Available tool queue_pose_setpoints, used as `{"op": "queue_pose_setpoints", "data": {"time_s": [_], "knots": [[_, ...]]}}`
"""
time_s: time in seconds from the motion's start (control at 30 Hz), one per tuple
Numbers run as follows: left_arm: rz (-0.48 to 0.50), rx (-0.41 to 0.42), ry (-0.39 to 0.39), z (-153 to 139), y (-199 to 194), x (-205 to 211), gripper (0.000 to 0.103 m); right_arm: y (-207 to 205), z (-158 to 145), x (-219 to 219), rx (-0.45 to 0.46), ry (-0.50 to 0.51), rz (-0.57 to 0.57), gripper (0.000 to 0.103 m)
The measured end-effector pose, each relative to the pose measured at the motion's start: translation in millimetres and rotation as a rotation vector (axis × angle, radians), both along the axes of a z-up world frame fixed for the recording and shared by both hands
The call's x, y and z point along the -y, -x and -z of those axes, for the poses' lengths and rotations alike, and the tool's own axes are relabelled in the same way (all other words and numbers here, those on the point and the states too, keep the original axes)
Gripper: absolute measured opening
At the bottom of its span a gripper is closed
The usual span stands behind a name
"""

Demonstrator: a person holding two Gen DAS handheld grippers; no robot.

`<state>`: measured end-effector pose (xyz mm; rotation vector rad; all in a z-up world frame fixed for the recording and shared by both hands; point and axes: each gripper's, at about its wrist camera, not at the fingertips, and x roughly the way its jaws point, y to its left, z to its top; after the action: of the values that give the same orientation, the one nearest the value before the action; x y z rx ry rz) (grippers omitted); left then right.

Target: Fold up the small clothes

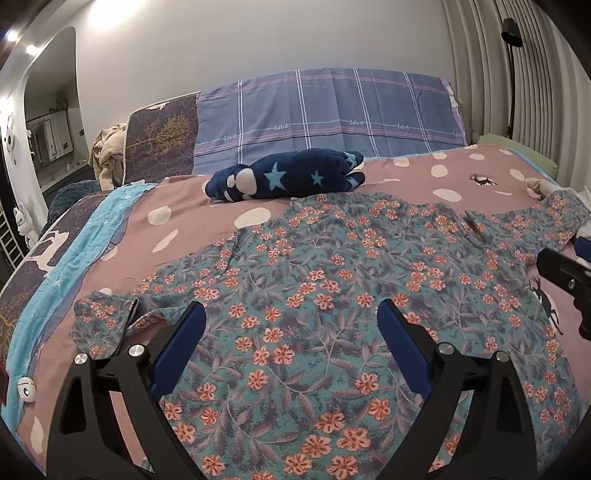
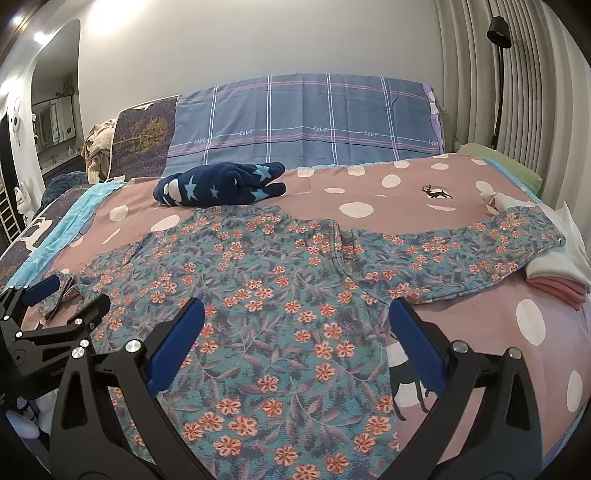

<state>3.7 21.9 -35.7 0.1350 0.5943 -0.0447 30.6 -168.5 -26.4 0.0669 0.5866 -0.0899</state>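
A teal shirt [image 1: 314,280] with orange flowers lies spread flat on the pink dotted bedspread [image 1: 424,173], hem towards me and neck away. My left gripper [image 1: 291,306] hovers open over its left half, with only flat cloth between the blue pads. The left sleeve [image 1: 103,317] lies crumpled just left of it. My right gripper [image 2: 296,302] stands open over the shirt's [image 2: 266,295] right side edge, holding nothing. The right sleeve [image 2: 480,247] stretches out to the right. The left gripper [image 2: 74,295] also shows at the left of the right wrist view, and the right gripper [image 1: 558,250] at the right edge of the left wrist view.
A dark blue starred fleece bundle [image 1: 288,177] lies beyond the shirt. Plaid pillows [image 1: 325,114] lean on the wall. Folded white and pink cloths [image 2: 554,273] sit under the right sleeve's end. Beige clothes [image 1: 107,155] are heaped at the back left. A black floor lamp [image 2: 498,33] stands at the back right.
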Motion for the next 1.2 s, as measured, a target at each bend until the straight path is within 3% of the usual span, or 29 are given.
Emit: {"op": "queue_pose_setpoints", "data": {"time_s": [0.4, 1.2], "knots": [[0.019, 0.061, 0.034, -4, 6, -4, 0.095, -2, -1, -1, -0.002, 0.0, -0.011, 0.101], [0.037, 0.065, 0.011, 5, 10, -11, 0.095, -6, 3, -17, -0.021, 0.062, 0.0, 0.101]]}}
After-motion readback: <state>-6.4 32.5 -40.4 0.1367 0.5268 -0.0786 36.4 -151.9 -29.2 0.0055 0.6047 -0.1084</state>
